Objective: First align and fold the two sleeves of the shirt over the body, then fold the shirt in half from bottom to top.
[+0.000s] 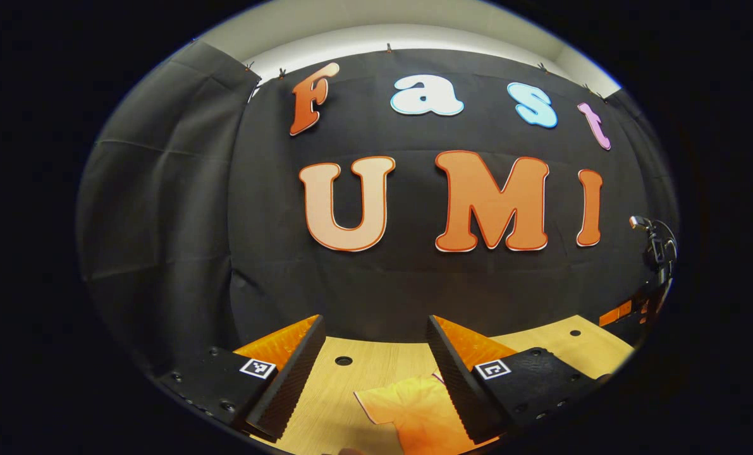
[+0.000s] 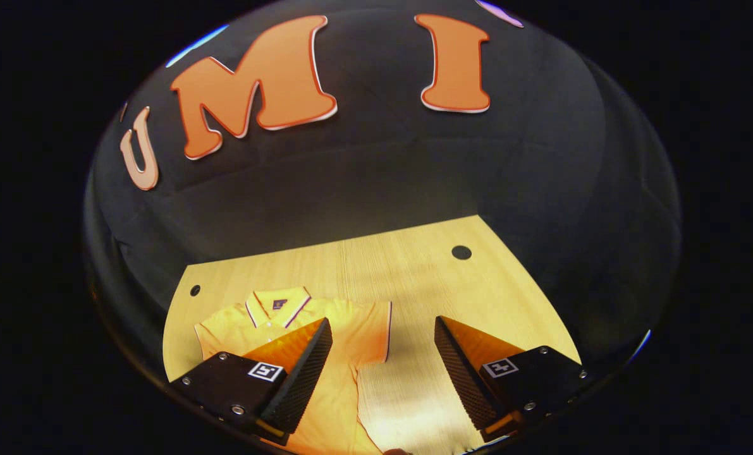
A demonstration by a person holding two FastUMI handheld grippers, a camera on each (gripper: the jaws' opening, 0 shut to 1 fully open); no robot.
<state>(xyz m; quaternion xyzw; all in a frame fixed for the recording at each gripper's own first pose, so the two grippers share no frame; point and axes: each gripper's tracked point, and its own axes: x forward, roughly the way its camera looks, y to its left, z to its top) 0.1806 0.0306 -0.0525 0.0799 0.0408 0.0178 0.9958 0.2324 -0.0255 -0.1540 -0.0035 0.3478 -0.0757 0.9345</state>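
A yellow-orange polo shirt (image 2: 344,354) lies flat on the wooden table (image 2: 414,278), collar toward the far wall, short sleeves spread out. In the right gripper view my right gripper (image 2: 382,360) hovers open above the shirt's right sleeve edge and the bare wood beside it, nothing between its fingers. In the left gripper view my left gripper (image 1: 373,366) is open too, held above the table, with one sleeve of the shirt (image 1: 414,411) showing low between its fingers.
The table (image 1: 376,366) has small round holes (image 2: 461,252) near its far corners. Black cloth walls close off the back and sides. A stand with a dark device (image 1: 657,249) rises at the far right in the left gripper view.
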